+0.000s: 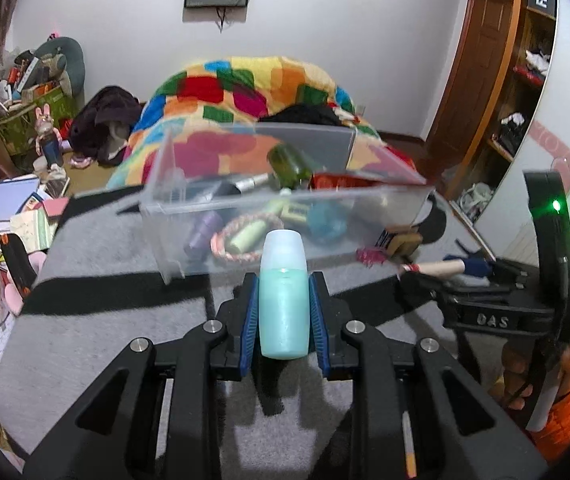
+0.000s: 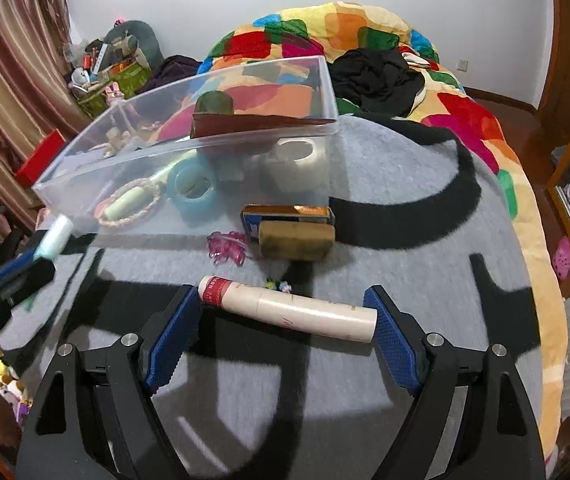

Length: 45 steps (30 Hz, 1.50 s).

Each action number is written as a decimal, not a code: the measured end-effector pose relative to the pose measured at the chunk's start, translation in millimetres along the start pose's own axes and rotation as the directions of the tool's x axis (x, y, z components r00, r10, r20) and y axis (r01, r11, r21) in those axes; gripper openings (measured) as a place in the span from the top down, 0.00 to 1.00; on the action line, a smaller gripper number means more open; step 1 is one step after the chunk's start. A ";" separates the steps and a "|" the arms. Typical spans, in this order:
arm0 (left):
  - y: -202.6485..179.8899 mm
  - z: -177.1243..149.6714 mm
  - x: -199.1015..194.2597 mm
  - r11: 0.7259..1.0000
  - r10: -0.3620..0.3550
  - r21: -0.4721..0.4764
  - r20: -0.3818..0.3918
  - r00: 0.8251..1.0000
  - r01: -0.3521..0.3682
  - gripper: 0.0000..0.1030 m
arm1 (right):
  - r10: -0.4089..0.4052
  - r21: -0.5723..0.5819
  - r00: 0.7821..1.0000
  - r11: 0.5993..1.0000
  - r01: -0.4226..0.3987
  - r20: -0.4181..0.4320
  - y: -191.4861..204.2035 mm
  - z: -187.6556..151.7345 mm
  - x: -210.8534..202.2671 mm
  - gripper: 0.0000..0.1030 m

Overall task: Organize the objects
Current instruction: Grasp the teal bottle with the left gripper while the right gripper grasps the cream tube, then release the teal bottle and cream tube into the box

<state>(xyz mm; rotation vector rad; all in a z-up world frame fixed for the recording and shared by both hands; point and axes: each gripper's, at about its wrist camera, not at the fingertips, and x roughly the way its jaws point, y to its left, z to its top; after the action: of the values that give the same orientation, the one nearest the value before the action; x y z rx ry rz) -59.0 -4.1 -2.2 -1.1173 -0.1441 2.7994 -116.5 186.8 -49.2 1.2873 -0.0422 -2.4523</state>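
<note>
The left gripper (image 1: 283,312) holds a turquoise bottle (image 1: 283,300) with a pale translucent cap. The bottle stands between the two blue pads, and the jaws pinch it at both sides, with the cap pointing forward toward the clear plastic box (image 1: 245,216). The bottle is above the grey blanket (image 1: 105,300), just in front of the near wall of the box, not inside it.

The jaws of the right gripper (image 2: 287,320) are spread wide. A cream tube (image 2: 289,308) with a red band lies on the grey blanket crosswise between them. Its red end is just beside the left pad and its other end is just beside the right pad; I cannot tell if they touch. Behind the tube lie a pink hair clip (image 2: 227,250) and a brown sponge (image 2: 297,242).
</note>
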 end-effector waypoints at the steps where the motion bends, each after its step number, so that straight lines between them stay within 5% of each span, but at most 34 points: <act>1: 0.6 3.7 -4.2 1.000 -0.002 -0.002 0.014 1.000 0.002 0.76 | 0.005 0.003 1.000 1.000 -0.005 0.012 -0.8 0.2 -5.7 0.21; 16: 30.2 54.0 14.1 0.997 -0.001 -0.075 0.033 0.999 0.004 0.76 | 0.104 -0.050 0.976 0.994 -0.097 0.190 33.7 50.4 -61.3 0.21; 23: 51.7 65.5 47.7 0.991 0.002 -0.132 -0.035 0.999 -0.006 0.76 | 0.128 -0.108 0.980 0.988 -0.113 0.153 65.2 77.9 -34.1 0.21; 34: 61.8 71.2 47.5 0.985 -0.023 -0.171 -0.023 0.999 0.019 0.77 | 0.089 -0.149 0.995 0.986 -0.081 0.048 85.7 96.7 25.1 0.21; 45: 45.0 69.1 18.5 0.992 -0.028 -0.122 0.018 0.999 0.030 0.77 | 0.146 -0.180 0.987 0.975 -0.131 0.071 79.4 85.9 -1.6 0.20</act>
<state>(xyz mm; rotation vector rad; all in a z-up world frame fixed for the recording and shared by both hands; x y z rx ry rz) -123.6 -48.7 29.1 -1.1088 -0.3353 2.8074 -160.0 101.2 17.5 1.0695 0.0577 -2.3324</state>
